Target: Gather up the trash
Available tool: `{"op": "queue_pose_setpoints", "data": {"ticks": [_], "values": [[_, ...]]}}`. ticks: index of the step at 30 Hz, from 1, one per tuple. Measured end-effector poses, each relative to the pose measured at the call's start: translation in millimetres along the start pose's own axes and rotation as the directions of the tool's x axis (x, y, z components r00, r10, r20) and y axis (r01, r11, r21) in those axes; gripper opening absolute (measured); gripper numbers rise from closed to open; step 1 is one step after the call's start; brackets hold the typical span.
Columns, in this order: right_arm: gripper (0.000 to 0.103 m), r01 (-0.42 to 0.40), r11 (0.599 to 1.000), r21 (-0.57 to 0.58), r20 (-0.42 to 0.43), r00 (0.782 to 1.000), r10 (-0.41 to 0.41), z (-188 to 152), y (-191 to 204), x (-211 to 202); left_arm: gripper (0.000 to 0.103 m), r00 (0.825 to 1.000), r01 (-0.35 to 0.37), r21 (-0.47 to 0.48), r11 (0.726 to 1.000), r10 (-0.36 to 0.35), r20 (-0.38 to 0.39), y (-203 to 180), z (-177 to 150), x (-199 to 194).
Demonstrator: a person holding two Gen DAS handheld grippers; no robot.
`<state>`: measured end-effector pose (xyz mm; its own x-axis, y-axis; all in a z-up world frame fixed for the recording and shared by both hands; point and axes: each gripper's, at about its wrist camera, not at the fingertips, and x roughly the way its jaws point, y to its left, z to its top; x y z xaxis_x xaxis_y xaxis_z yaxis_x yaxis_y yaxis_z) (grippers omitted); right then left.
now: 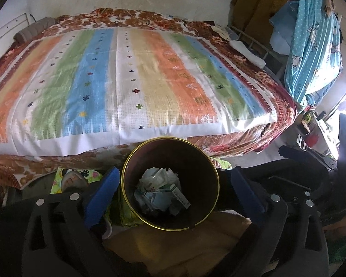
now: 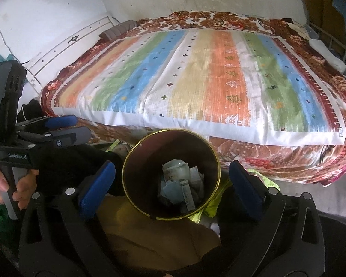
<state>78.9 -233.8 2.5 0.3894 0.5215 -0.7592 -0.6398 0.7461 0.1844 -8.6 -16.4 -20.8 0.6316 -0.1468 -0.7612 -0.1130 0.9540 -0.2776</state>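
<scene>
Left wrist view: left tool [image 1: 170, 191] and right tool [image 2: 171, 190] hang wide and empty over the gold-rimmed bin [image 1: 215, 173], where crumpled trash [image 1: 161, 189] lies at the bottom; beyond, the striped bed [image 1: 126, 69] looks cleared.

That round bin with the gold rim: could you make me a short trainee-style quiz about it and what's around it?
1. True or false: the bin is empty.
2. The striped blanket lies on: A) a desk B) a bed C) a shelf.
3. What state are the left hand-held gripper and right hand-held gripper in, and does either hold anything?

Key
1. False: crumpled paper trash and a small box lie at the bottom.
2. B.
3. Both are open and hold nothing; in each wrist view the bin sits below, between the blue fingers, untouched.
</scene>
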Motion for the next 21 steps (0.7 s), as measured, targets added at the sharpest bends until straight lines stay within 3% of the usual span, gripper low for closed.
{"op": "queue_pose_setpoints", "data": {"ticks": [7, 14, 21], "values": [[0.094, 0.027, 0.999, -0.040, 0.035, 0.999, -0.025, -10, 4, -14, 0.097, 0.999, -0.024, 0.019, 1.000, 0.023, 0.027, 4, -16, -11], [0.094, -0.006, 1.000, -0.002, 0.025, 1.000, 0.006, -8, -4, -10, 0.097, 0.996, -0.073, 0.043, 0.996, 0.071, 0.048, 8, -21, -11], [0.094, -0.033, 0.999, 0.041, 0.006, 0.999, 0.033, -6, -9, 3, 0.097, 0.997, -0.080, 0.015, 0.997, 0.080, 0.008, 12, -18, 3]]}}
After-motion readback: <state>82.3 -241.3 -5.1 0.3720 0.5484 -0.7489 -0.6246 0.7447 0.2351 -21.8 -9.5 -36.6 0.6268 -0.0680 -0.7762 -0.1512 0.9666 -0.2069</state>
